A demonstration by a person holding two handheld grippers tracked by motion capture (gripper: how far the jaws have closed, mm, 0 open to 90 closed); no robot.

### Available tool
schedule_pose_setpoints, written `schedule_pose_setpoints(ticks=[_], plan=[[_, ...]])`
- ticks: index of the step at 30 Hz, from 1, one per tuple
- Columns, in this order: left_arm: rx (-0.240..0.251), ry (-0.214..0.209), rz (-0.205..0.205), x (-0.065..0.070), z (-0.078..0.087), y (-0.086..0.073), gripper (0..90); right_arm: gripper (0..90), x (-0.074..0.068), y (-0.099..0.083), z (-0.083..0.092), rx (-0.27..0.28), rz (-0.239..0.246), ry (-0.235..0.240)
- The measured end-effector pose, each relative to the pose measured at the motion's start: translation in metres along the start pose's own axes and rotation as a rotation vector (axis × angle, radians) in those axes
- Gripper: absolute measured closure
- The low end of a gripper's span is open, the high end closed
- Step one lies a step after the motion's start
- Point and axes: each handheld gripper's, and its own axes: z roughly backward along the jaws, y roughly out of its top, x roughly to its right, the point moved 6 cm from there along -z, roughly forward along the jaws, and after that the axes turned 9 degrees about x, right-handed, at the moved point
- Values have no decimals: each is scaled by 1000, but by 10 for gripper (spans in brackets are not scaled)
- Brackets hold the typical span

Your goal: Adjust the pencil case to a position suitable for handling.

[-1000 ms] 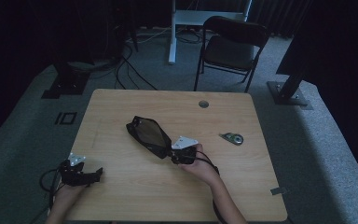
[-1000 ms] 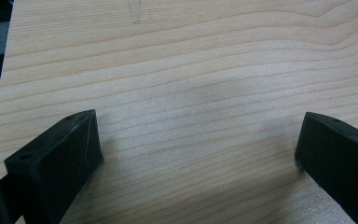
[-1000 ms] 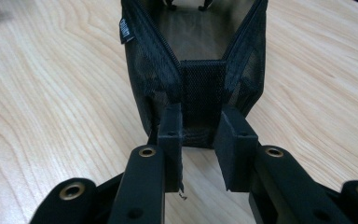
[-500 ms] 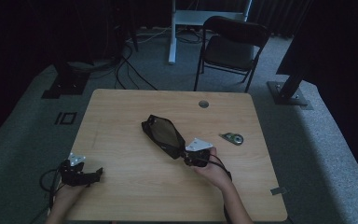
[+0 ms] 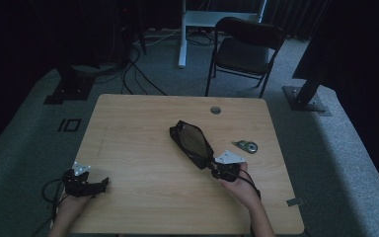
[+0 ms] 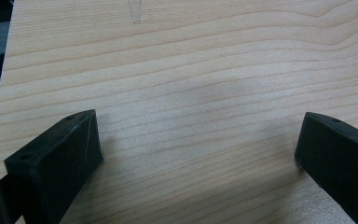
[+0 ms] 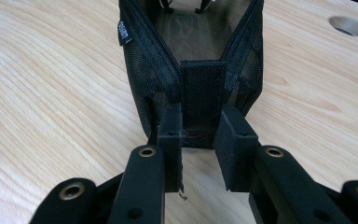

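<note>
The right gripper pinches the near end of the black mesh pouch, which lies near the middle of the table, unzipped, its far end toward the cable hole. At the table's near left corner, the left gripper rests with jaws spread wide over bare wood.
</note>
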Motion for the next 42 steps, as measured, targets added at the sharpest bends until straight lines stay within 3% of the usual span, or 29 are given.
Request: schedule_pose_setpoints(ticks=[15,21,42], plan=[[-3,2,-2,0,0,0,4,727,18,-22,38,5,-35,-125],[-3,2,-2,0,0,0,4,727,14,-30,51,13,-69,-141],[-3,2,-2,0,0,0,5,727,-6,-46,84,14,-83,-212]])
